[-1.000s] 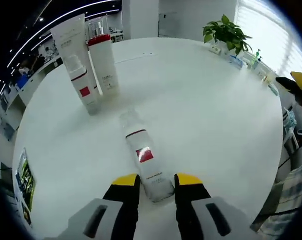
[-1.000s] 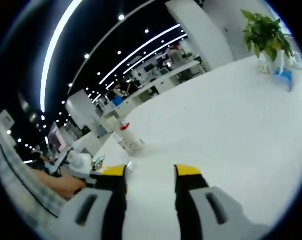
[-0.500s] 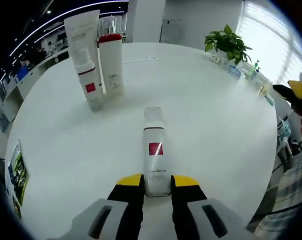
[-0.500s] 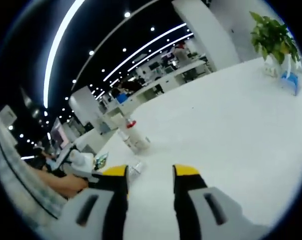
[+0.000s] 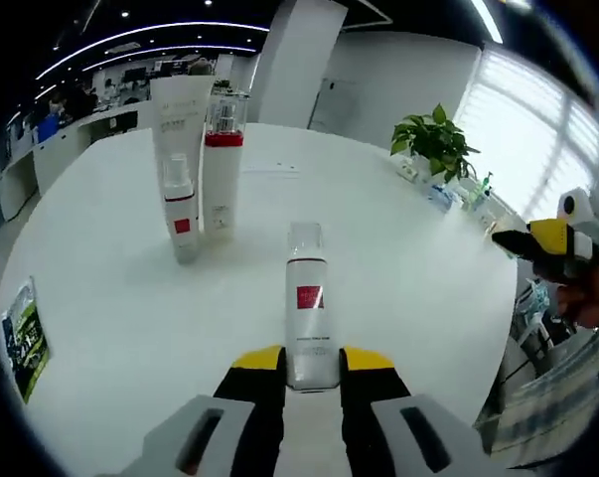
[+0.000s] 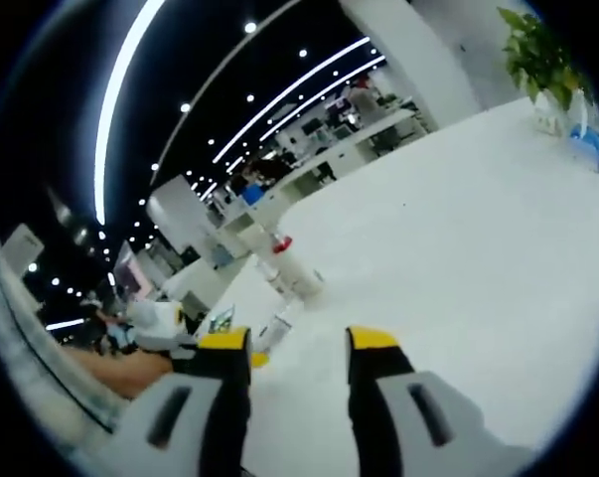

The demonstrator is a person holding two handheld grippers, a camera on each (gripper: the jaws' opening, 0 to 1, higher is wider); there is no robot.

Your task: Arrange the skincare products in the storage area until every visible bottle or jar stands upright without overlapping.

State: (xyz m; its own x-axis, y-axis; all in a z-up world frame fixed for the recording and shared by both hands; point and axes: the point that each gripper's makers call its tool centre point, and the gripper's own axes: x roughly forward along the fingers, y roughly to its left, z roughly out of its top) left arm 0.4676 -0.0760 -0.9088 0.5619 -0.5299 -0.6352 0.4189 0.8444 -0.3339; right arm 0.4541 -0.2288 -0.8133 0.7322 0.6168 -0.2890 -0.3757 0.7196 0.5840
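Yellow fingertips [image 5: 259,360] flanking clear-capped bottle [image 5: 311,323], white table [image 5: 398,268]

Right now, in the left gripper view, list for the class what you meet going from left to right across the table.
Leaflet → small red-banded bottle → red-collared bottle → bottle at the left gripper tips → potted plant → right gripper.
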